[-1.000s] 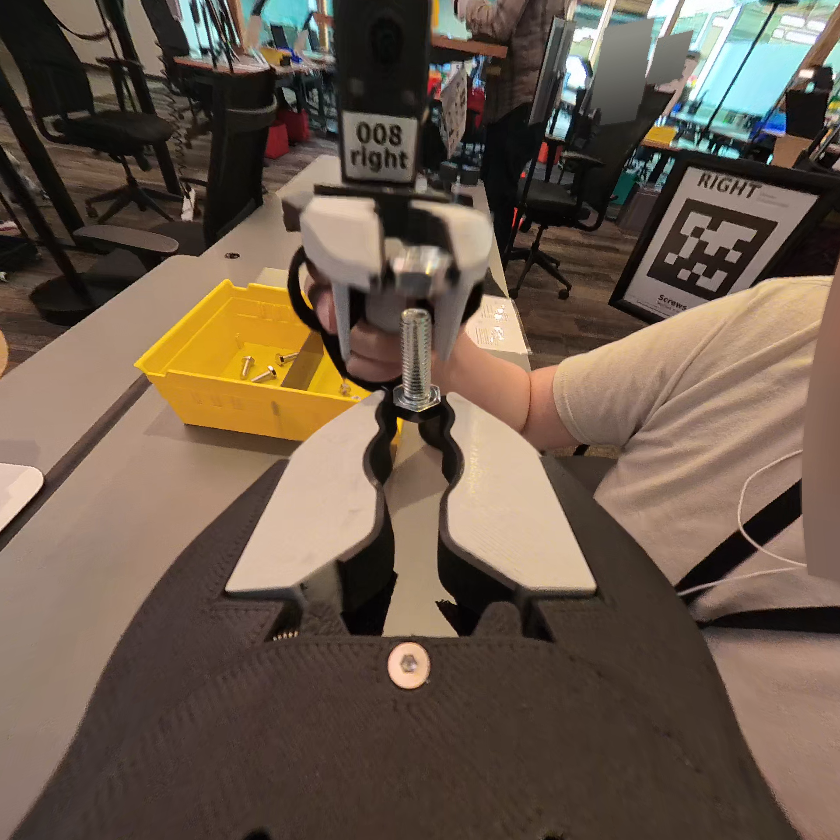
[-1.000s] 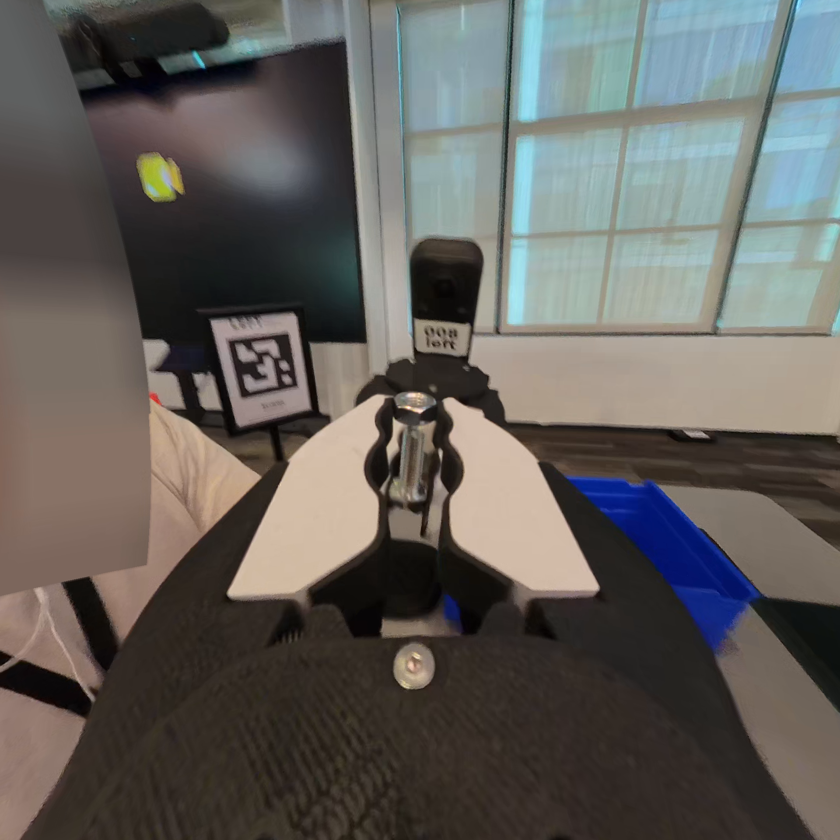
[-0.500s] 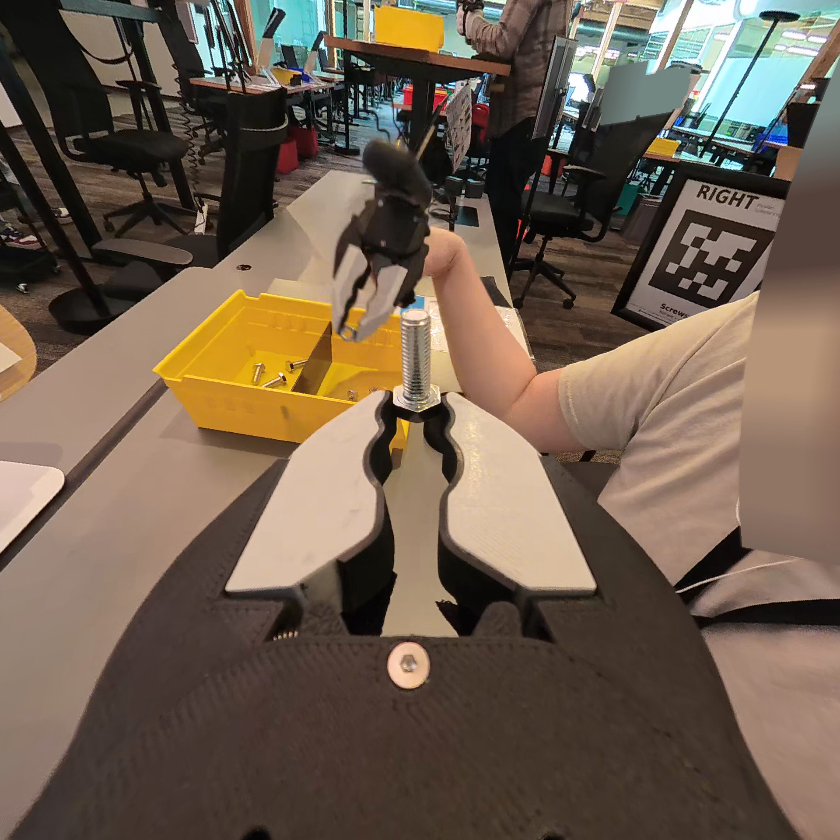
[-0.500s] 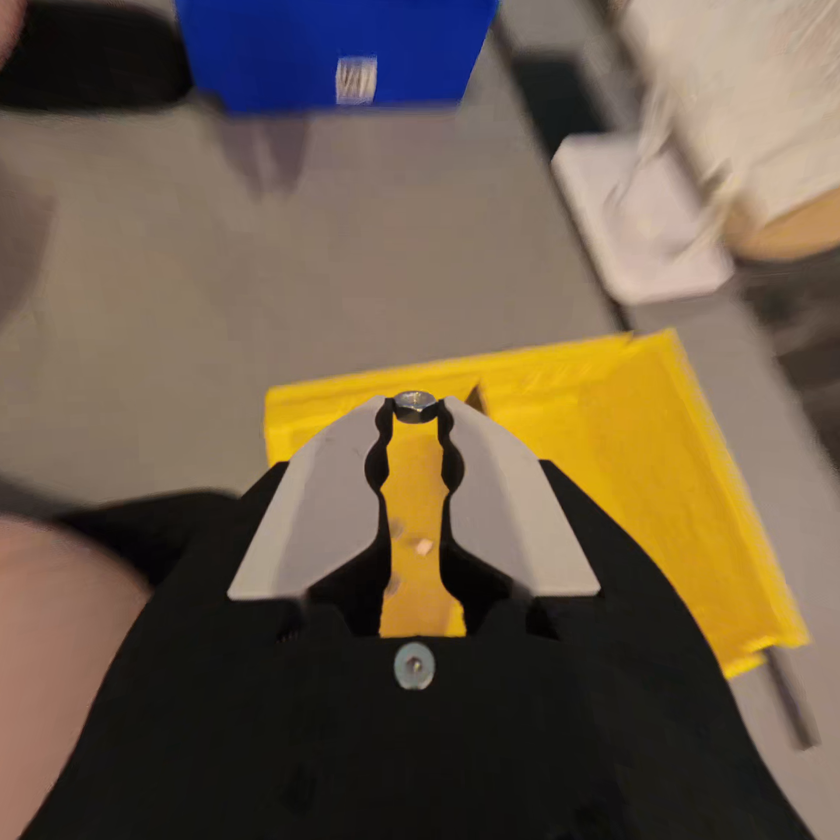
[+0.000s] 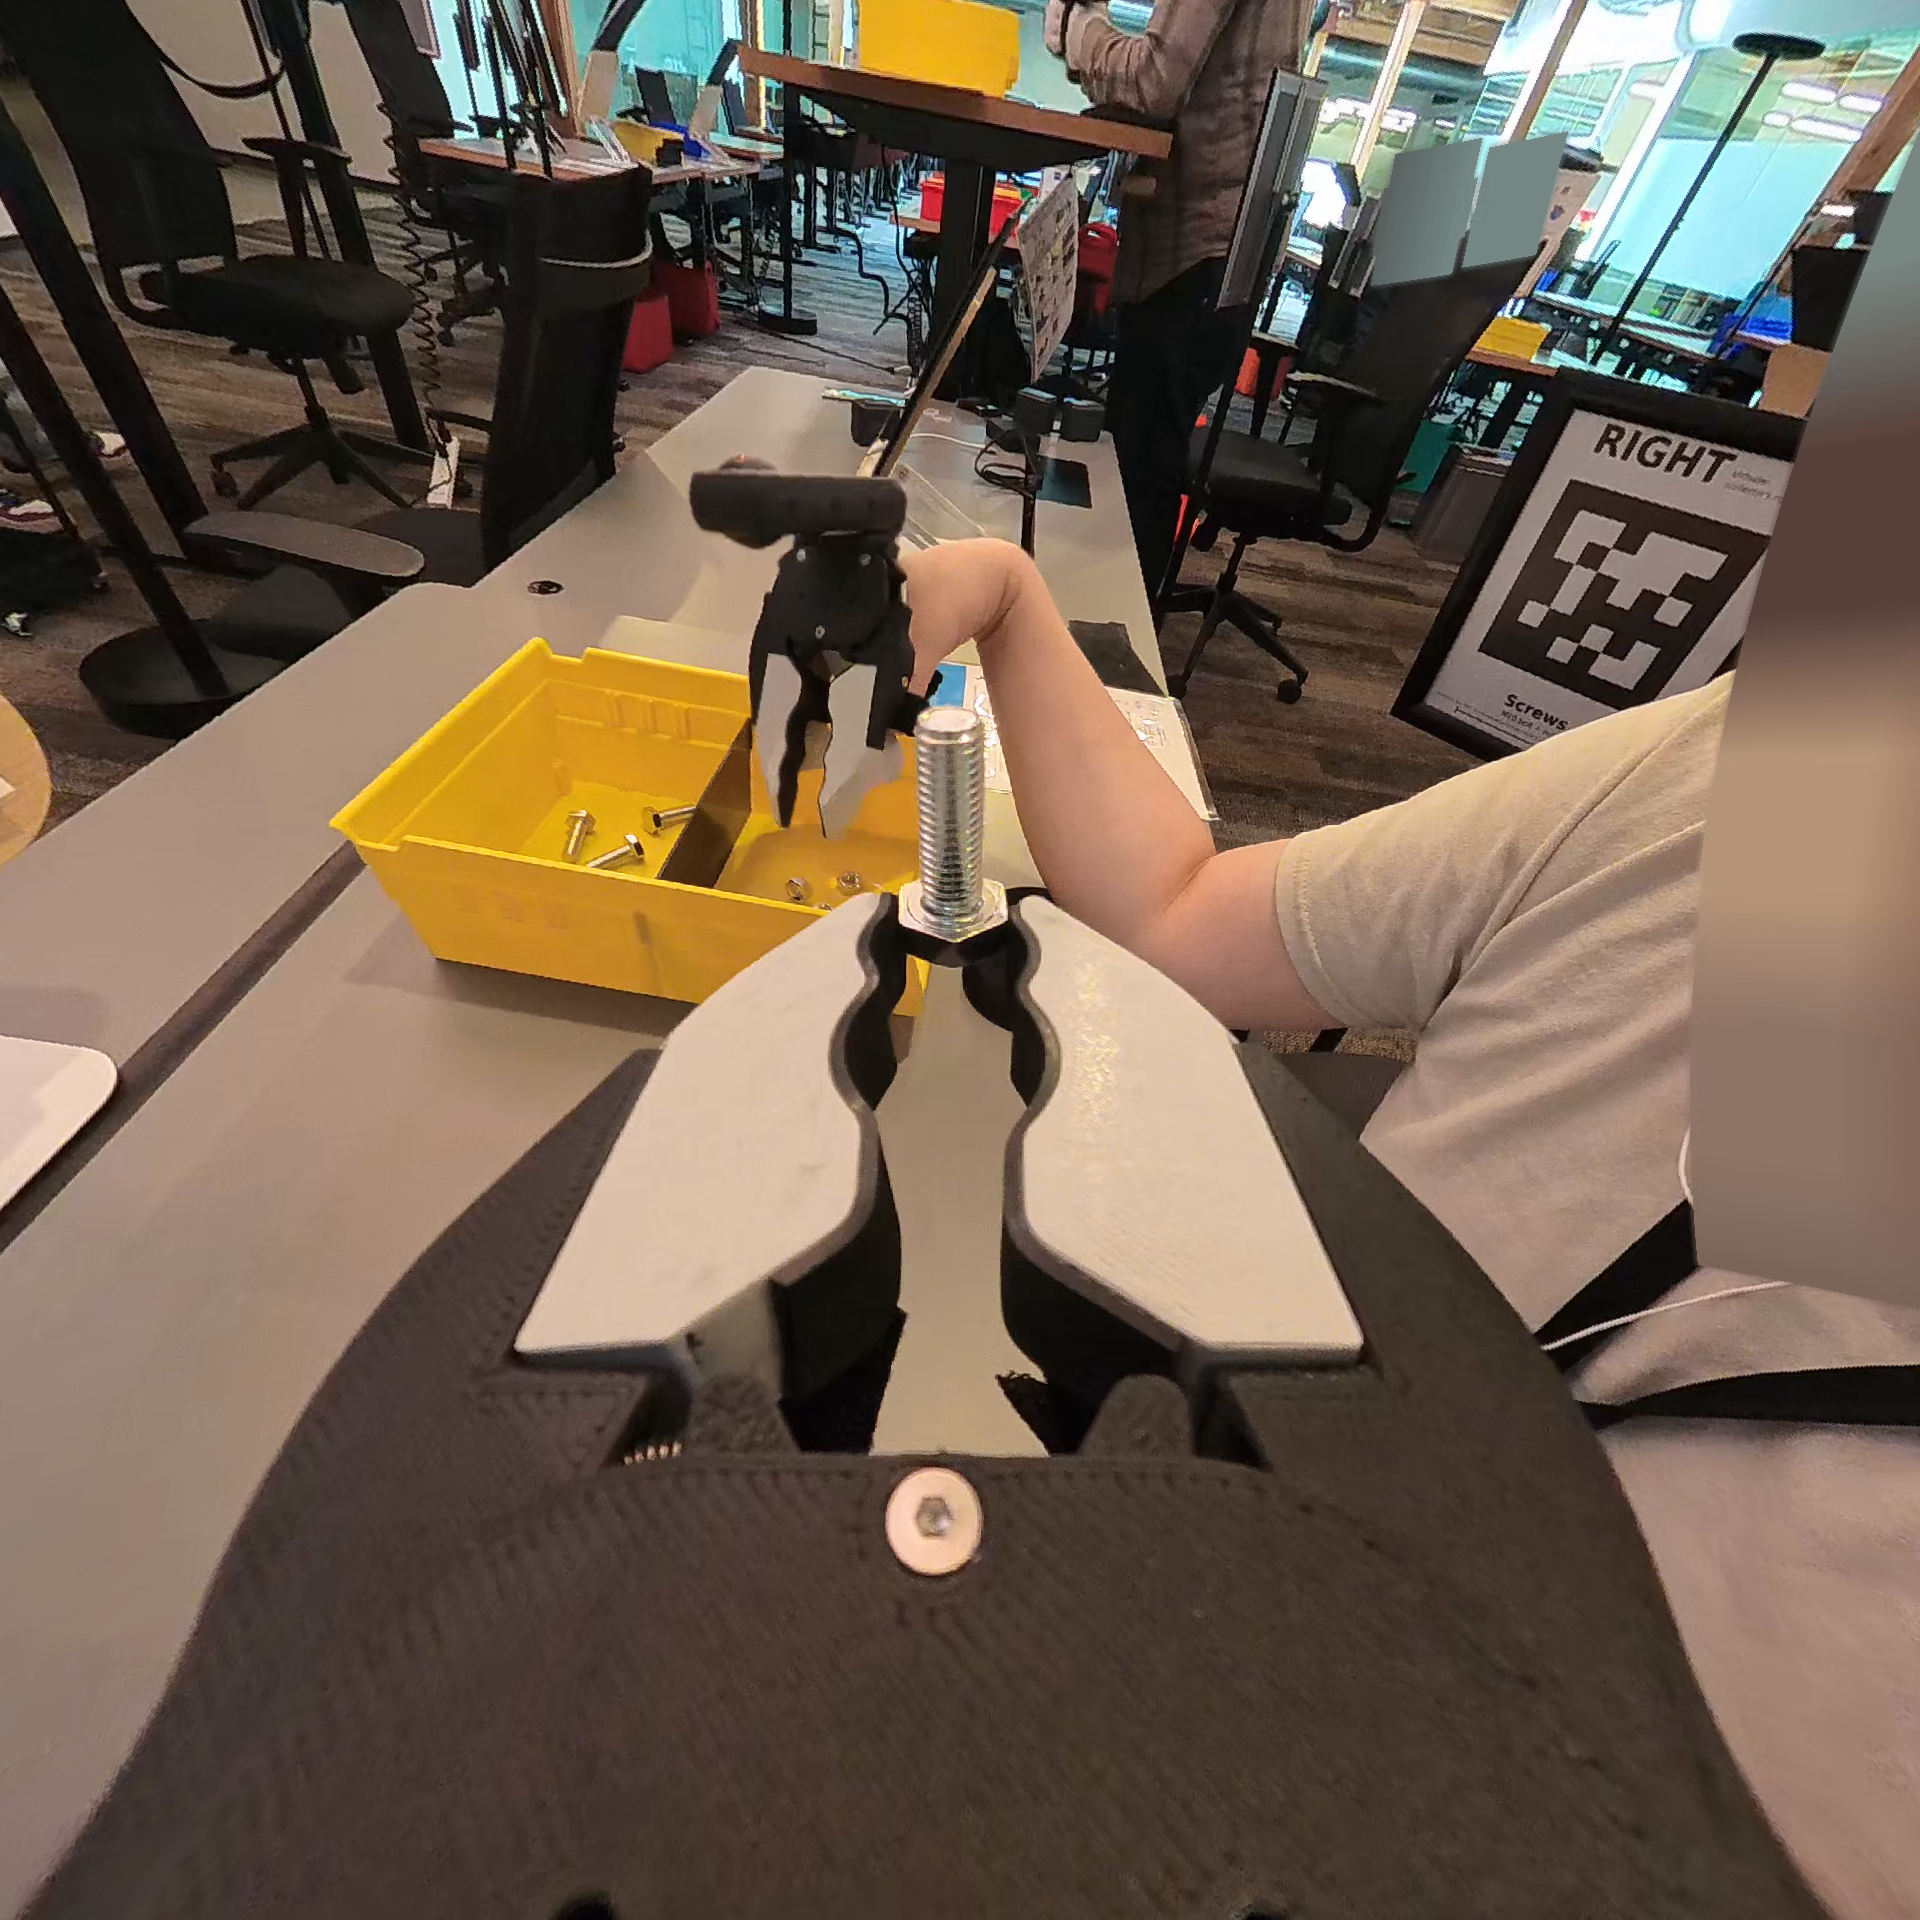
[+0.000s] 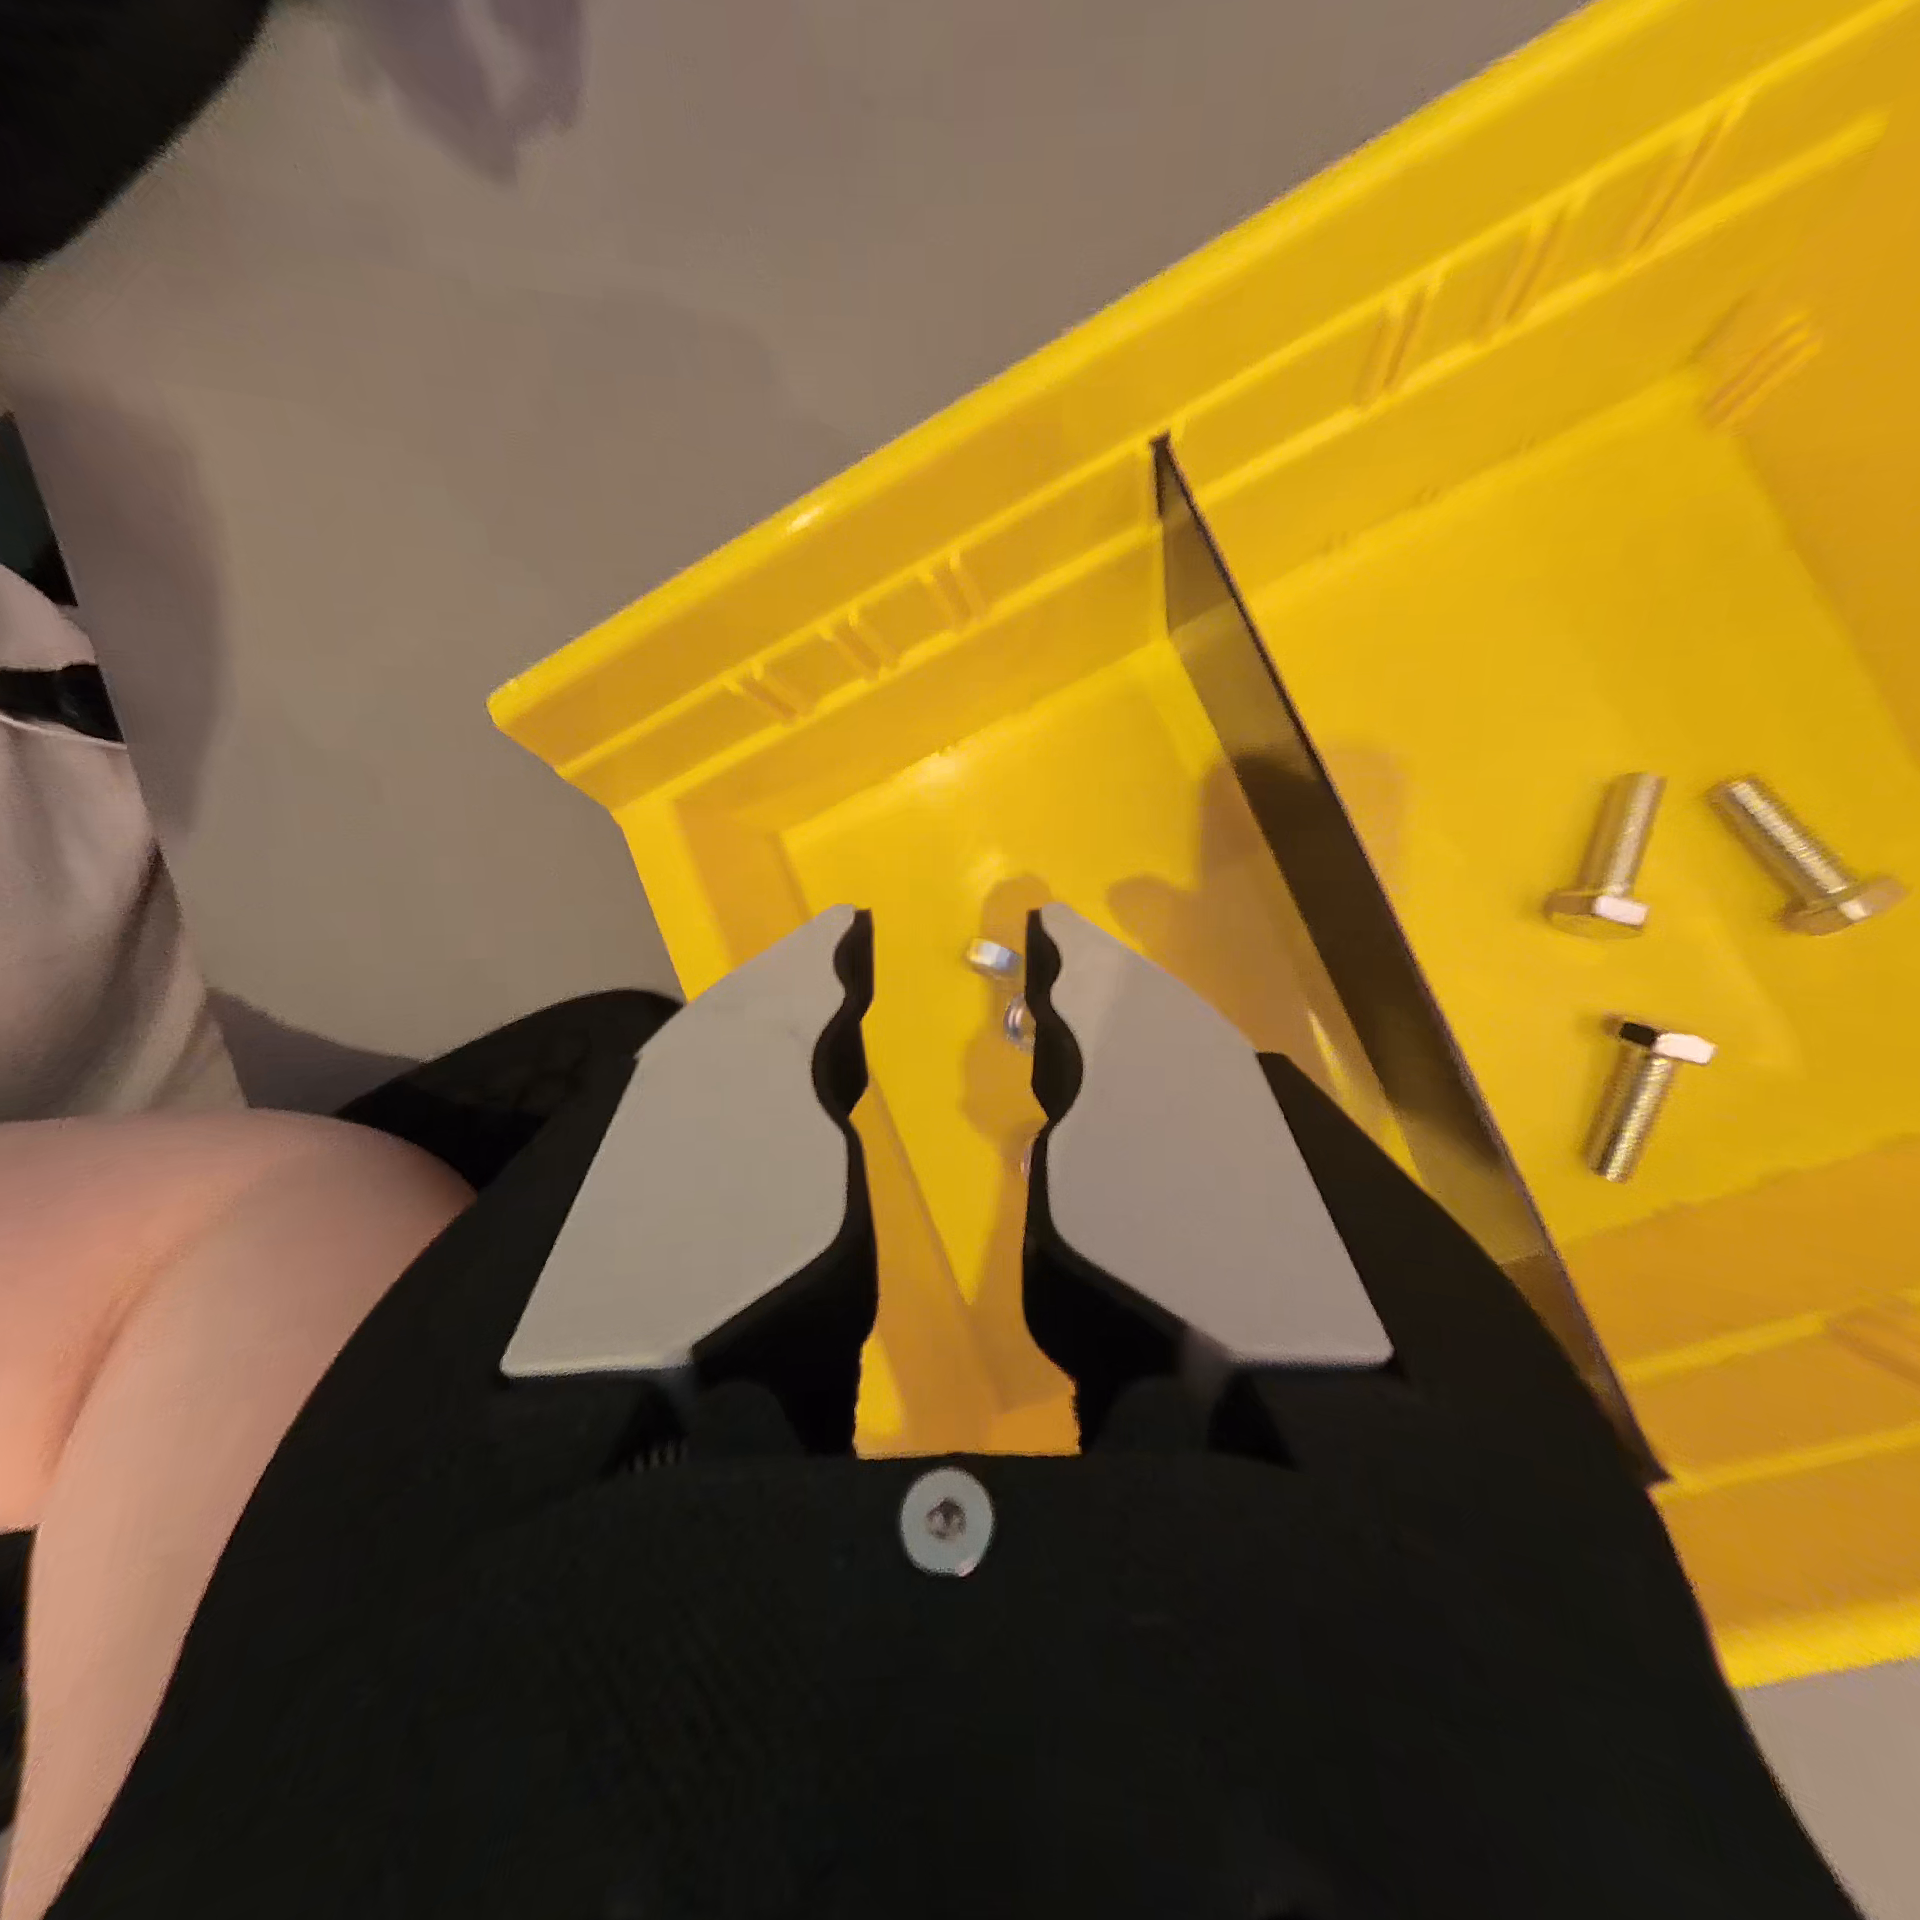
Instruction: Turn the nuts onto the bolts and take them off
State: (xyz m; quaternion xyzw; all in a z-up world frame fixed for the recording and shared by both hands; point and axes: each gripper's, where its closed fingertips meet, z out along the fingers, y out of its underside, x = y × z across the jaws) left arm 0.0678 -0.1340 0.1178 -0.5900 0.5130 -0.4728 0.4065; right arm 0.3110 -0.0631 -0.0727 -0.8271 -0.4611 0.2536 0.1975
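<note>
My left gripper [image 5: 951, 928] is shut on the hex head of a silver bolt [image 5: 949, 795], which stands upright with bare thread. My right gripper [image 6: 948, 920] is open and points down into the yellow bin [image 6: 1039, 540]. It also shows in the left wrist view [image 5: 826, 764], above the bin's [image 5: 499, 883] right compartment. A silver nut [image 6: 992, 956] lies between and below its fingertips, with more nuts [image 5: 821, 885] near it. Three bolts [image 6: 1642, 1091] lie in the other compartment, past a black divider [image 6: 1299, 883].
The bin stands on a grey table [image 5: 260, 1091]. A white flat object [image 5: 42, 1101] lies at the left edge. The person's arm [image 5: 1091, 810] reaches across to the bin. A framed marker sign [image 5: 1600, 592] and office chairs stand beyond the table. My hands' fingertips stand some 30 cm from each other.
The right gripper came off the bolt with the nut, swung over the yellow bin and opened, letting the nut go. The left gripper still holds the bolt.
</note>
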